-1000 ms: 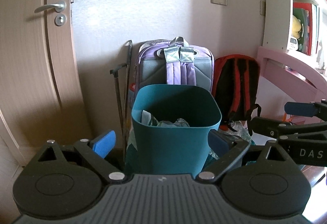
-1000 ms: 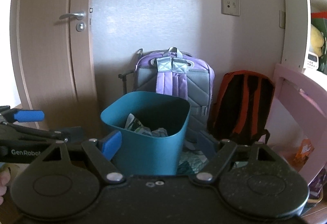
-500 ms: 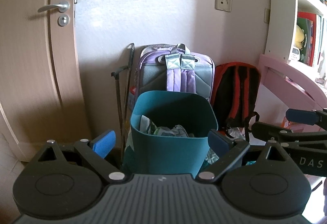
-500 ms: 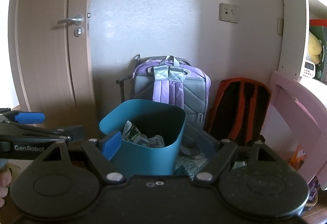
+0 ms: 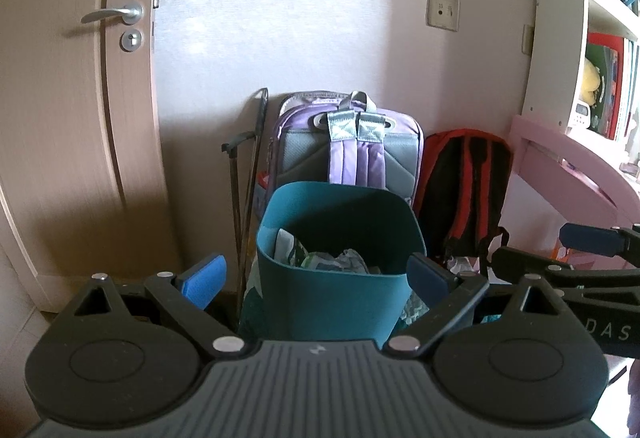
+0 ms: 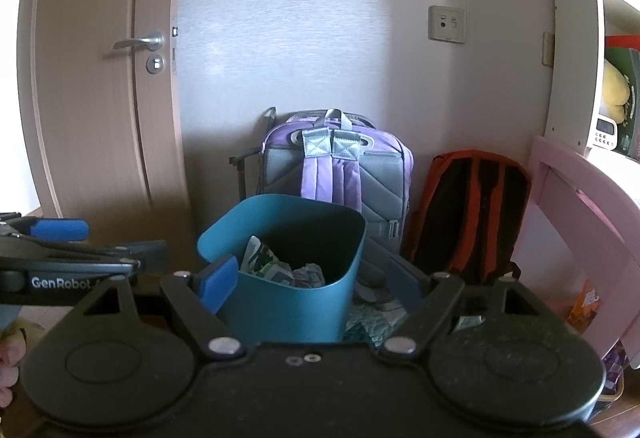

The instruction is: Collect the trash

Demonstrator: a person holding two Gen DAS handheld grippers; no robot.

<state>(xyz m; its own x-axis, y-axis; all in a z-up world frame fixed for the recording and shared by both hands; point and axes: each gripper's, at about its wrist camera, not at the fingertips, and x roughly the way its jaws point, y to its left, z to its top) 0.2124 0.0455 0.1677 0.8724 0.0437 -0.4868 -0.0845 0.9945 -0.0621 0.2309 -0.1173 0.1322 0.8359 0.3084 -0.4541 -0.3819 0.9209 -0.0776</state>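
A teal trash bin (image 5: pixel 336 302) stands on the floor by the wall, also in the right wrist view (image 6: pixel 292 302). Crumpled paper and wrappers (image 5: pixel 320 258) lie inside it, also seen in the right wrist view (image 6: pixel 284 270). My left gripper (image 5: pixel 316 280) is open and empty, its blue pads either side of the bin in view but short of it. My right gripper (image 6: pixel 310 280) is open and empty, likewise facing the bin. Each gripper shows at the edge of the other's view.
A purple backpack (image 5: pixel 348 146) and a red-black backpack (image 5: pixel 464 194) lean on the wall behind the bin. A closed door (image 5: pixel 72 118) is on the left. A pink desk (image 5: pixel 568 174) and white bookshelf (image 5: pixel 600 38) stand on the right. Thin black poles (image 5: pixel 248 190) lean beside the purple backpack.
Both grippers have drawn back and up from the bin, so it looks smaller and lower in both views. Jaws stay open.
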